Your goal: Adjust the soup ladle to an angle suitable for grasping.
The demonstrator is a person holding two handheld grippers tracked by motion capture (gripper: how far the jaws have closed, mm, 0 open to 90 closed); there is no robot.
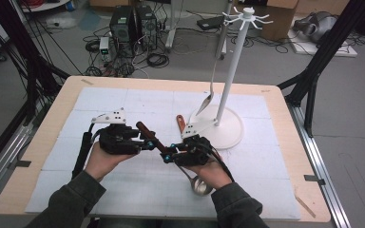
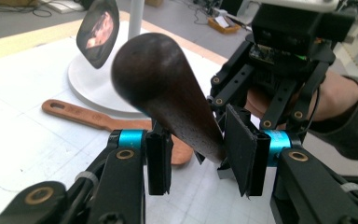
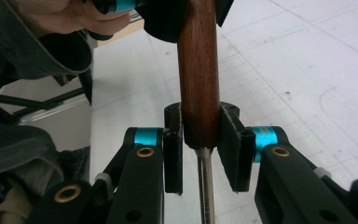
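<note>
A ladle with a dark wooden handle (image 1: 146,131) and a metal shaft is held above the mat between both hands, its metal bowl (image 1: 200,186) down by the right wrist. My left gripper (image 1: 148,144) is shut on the handle's middle (image 2: 186,112), with the rounded end sticking out past the jaws. My right gripper (image 1: 167,156) is shut on the handle's lower end (image 3: 198,93), just above the thin metal shaft (image 3: 206,182). In the right gripper view, the left gripper's jaws clamp the handle at the top edge.
A white hook stand (image 1: 230,71) rises from its round base (image 1: 230,135) at the back right, with a metal spoon (image 1: 208,97) hanging from it. A wooden spatula (image 1: 181,124) lies beside the base. White mat (image 1: 100,104) covers the wooden table.
</note>
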